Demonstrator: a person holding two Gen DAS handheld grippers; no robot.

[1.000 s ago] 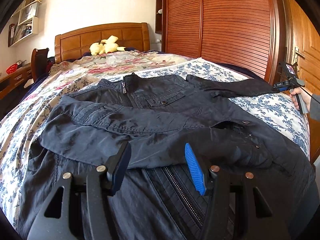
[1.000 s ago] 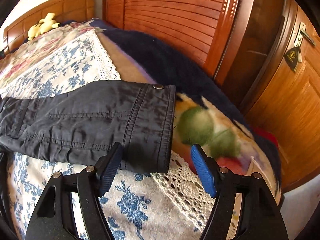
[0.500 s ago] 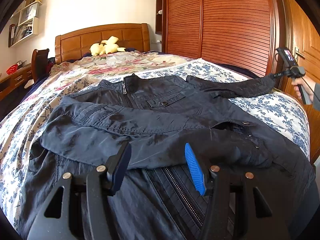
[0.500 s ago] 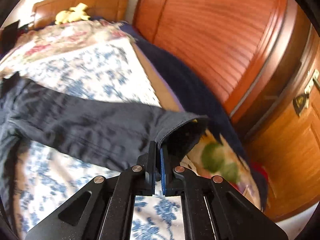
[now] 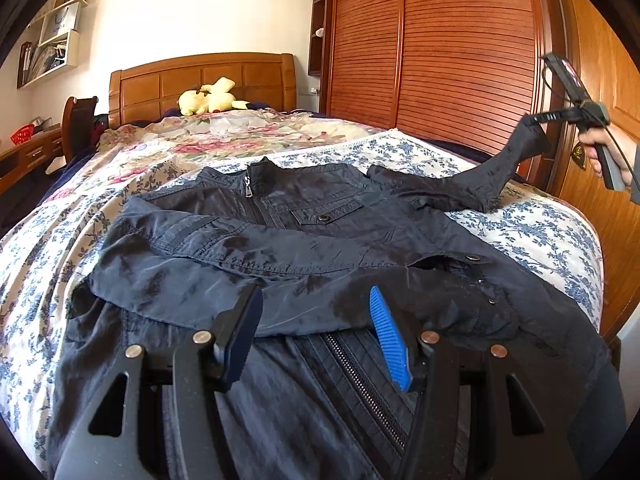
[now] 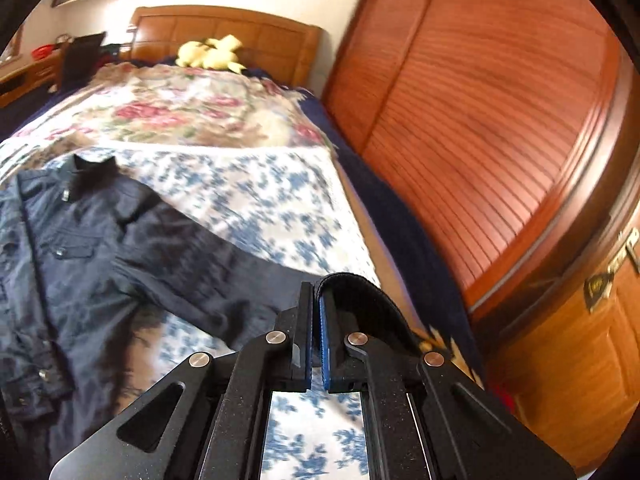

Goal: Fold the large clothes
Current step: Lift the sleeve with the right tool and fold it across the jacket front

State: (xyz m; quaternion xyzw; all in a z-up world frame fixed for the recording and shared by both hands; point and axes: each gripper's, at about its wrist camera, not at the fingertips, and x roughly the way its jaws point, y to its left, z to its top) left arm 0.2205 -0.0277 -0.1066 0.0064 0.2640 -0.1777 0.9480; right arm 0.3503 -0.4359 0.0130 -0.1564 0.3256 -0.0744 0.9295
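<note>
A dark navy jacket [image 5: 320, 248] lies front up on the bed, zipped, with one sleeve folded across its body. My left gripper [image 5: 316, 332] is open and empty, low over the jacket's lower front beside the zipper. My right gripper [image 6: 315, 312] is shut on the cuff of the other sleeve [image 6: 360, 304] and holds it lifted above the bed's right side. In the left wrist view the right gripper [image 5: 536, 122] holds that sleeve [image 5: 480, 176] stretched up to the far right. The jacket also shows in the right wrist view [image 6: 72, 248].
The bed has a blue floral cover [image 5: 532, 224] and a rose-patterned quilt [image 5: 208, 140]. A yellow plush toy [image 5: 208, 98] lies by the wooden headboard [image 5: 200, 76]. A slatted wooden wardrobe [image 5: 460, 48] and a door [image 6: 580, 320] stand close on the right. A desk [image 5: 28, 148] is on the left.
My right gripper closed on the sleeve cuff and lifted it up off the bed, swinging toward the jacket. My left gripper has stayed open in place.
</note>
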